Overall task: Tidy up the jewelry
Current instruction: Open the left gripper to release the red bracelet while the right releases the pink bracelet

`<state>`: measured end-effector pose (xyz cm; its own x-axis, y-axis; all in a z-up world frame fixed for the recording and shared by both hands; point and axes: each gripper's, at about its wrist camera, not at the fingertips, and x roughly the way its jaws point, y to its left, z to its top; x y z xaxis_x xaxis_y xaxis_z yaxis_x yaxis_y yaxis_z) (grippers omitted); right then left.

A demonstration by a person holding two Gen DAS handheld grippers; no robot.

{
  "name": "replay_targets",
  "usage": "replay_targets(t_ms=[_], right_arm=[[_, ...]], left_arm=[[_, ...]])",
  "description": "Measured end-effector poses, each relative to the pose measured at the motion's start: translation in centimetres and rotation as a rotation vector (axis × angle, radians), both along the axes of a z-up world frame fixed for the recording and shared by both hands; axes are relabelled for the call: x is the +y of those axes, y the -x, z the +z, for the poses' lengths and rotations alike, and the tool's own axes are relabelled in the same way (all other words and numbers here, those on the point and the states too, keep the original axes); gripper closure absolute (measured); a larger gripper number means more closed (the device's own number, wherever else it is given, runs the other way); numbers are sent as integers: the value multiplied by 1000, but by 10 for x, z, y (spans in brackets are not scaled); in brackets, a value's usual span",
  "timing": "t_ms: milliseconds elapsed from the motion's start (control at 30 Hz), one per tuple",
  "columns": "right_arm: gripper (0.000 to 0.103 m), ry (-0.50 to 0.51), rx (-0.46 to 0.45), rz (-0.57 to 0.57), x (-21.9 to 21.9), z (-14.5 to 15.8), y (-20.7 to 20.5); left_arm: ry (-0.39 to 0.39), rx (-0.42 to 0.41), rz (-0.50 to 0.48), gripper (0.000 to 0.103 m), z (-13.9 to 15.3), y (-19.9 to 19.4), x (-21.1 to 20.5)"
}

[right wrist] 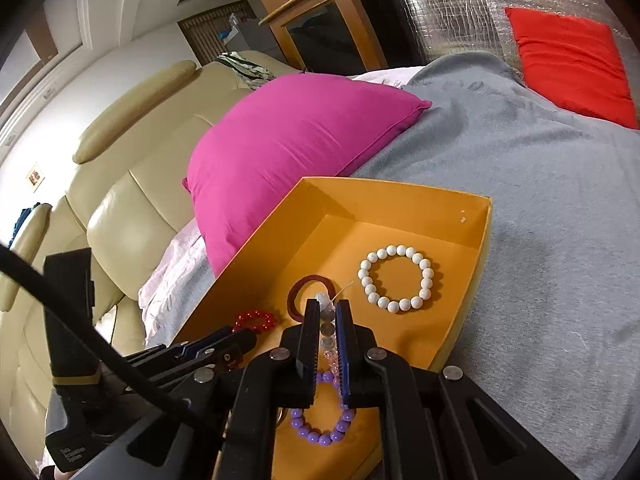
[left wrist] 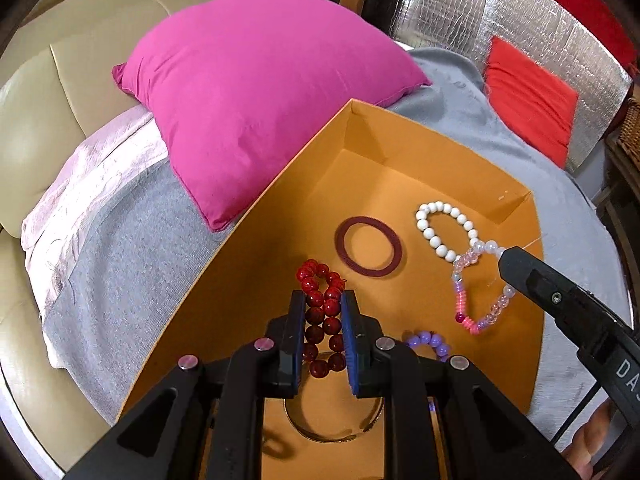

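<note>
An open orange box (left wrist: 248, 264) lies on a grey blanket. My left gripper (left wrist: 323, 300) is shut on a red bead bracelet (left wrist: 318, 278), held just over the box floor near its left wall. In the right wrist view my right gripper (right wrist: 327, 306) is shut on a pink-and-clear bead bracelet (right wrist: 327, 330). In the left wrist view that bracelet (left wrist: 476, 296) dangles from the right gripper (left wrist: 505, 258). On the box floor lie a maroon ring (left wrist: 368, 246), a white bead bracelet (left wrist: 444, 232), a purple bead bracelet (right wrist: 324, 428) and a gold bangle (left wrist: 332, 428).
A big pink pillow (left wrist: 260, 92) leans against the box's far left side. A red cushion (left wrist: 528, 96) rests at the back right by a silver foil sheet (left wrist: 480, 12). A beige leather sofa (left wrist: 48, 120) is at the left. The grey blanket (right wrist: 560, 240) spreads right of the box.
</note>
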<state>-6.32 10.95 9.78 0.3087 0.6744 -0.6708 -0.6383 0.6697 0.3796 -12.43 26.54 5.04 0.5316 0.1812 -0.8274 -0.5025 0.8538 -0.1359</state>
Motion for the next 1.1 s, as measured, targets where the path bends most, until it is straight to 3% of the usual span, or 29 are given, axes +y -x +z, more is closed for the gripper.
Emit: replay_targets(t_ms=[367, 467, 567, 633, 733, 800, 933, 1033, 1100], right_arm=[[93, 8, 19, 2, 2, -6, -3], [93, -5, 9, -9, -4, -3, -3], [93, -6, -9, -16, -12, 1, -2], [93, 2, -21, -19, -16, 4, -1], [85, -4, -18, -32, -27, 9, 0], [74, -4, -15, -39, -35, 11, 1], [69, -4, -24, -46, -55, 18, 8], [62, 2, -34, -44, -66, 22, 15], [52, 17, -58, -49, -75, 26, 22]], left_arm=[[-35, 48, 42, 80, -5, -8, 6], [-63, 45, 45, 56, -2, -8, 3], [-114, 20, 35, 51, 7, -6, -3], [-138, -2, 35, 41, 14, -4, -7], [-160, -52, 33, 39, 26, 5, -11], [-192, -75, 35, 34, 34, 8, -15], [-228, -88, 34, 23, 42, 17, -28], [-288, -107, 36, 23, 49, 24, -43], [-329, -119, 45, 23, 54, 29, -50]])
